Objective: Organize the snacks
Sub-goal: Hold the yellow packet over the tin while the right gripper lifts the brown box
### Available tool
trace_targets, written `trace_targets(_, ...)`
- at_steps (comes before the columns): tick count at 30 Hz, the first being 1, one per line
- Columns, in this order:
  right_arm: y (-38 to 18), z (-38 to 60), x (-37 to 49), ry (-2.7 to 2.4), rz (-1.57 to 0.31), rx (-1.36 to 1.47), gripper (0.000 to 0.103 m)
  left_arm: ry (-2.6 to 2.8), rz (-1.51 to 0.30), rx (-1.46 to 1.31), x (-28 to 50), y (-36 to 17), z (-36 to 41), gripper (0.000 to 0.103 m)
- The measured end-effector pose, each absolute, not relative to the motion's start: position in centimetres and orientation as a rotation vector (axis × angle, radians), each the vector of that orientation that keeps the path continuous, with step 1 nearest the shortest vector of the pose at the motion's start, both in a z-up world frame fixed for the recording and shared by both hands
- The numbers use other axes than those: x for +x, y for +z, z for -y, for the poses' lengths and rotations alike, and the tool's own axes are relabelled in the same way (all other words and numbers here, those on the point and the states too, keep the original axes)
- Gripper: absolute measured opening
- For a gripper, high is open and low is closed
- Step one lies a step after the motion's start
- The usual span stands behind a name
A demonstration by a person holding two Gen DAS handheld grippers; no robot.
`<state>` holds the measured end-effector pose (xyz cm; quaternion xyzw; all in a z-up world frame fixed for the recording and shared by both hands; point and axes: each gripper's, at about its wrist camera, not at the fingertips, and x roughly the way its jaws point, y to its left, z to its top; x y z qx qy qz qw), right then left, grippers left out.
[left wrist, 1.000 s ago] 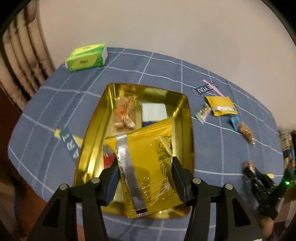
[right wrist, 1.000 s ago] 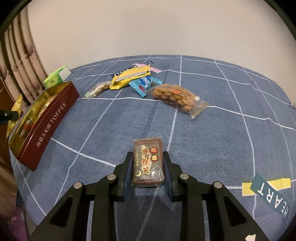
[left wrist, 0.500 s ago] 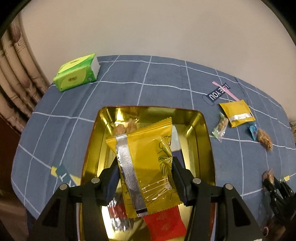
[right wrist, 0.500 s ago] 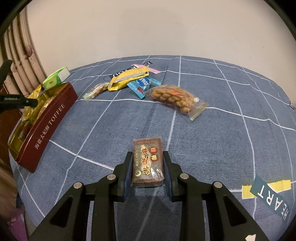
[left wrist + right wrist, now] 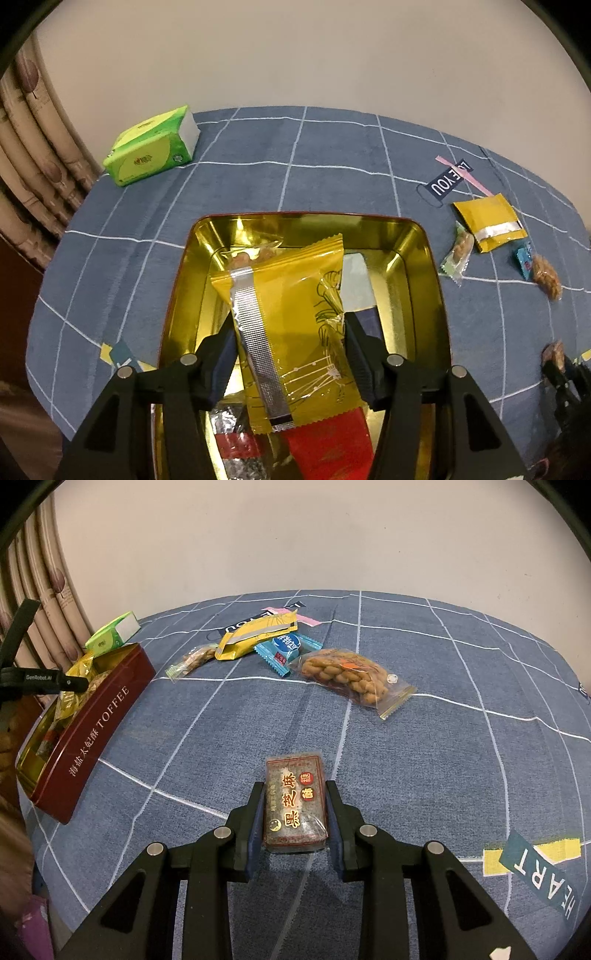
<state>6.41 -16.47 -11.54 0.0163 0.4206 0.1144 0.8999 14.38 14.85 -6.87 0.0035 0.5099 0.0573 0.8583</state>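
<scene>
Left wrist view: left tongs (image 5: 290,328) pointing steeply down into open gold-lined tin (image 5: 417,266), clamped lightly on yellow packet (image 5: 291,295) across its narrow width. Pads touching the film on both long edges, just now eased a little further apart with the packet between them. Packet upright between the fingers, silver seal strip down its left half, lower end hanging over red packet (image 5: 328,439) and silver-and-red packet (image 5: 236,435), both lying in the tin close under the fingers. More wrapped snacks beyond the fingertips, at the far end of the tin. Probably light, puffy and crinkly, with slick film; likely to slide free on a small release and to crush under a hard squeeze. Best held at mid-length by the side edges, as now.

Right wrist view: right tongs (image 5: 295,794) low over blue checked tablecloth (image 5: 443,757), closed on brown sesame bar (image 5: 295,805), both pads against its long sides. Near end between the fingers, far end sticking out past the tips; cannot tell whether resting on the cloth. Looks dense, stiff and compact, so suited to a firm side grip, though the glossy wrap may slip. Well ahead of the tips, loose on the cloth: bag of twisted fried dough (image 5: 347,675), blue candy (image 5: 284,650), second yellow packet (image 5: 255,637), small nut packet (image 5: 192,661). Tin far to the left of these tongs, red wall lettered TOFFEE.
</scene>
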Motion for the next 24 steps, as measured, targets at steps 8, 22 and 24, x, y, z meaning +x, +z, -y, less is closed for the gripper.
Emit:
trace_targets(8,-11.6,16.5,6.4,0.237,-0.871,0.033,0.028,0.180,-0.998,0.097,12.5,-5.1,-13.9,0.057)
trace_targets(22,-11.6,16.5,6.4,0.237,-0.871,0.030,0.028,0.159,-0.925,0.085,6.6,-0.6,-12.5,0.057)
trace_targets(24,-11.5,16.5,6.5,0.237,-0.871,0.030,0.028,0.159,-0.922,0.079,5.5,0.0,-12.3,0.057)
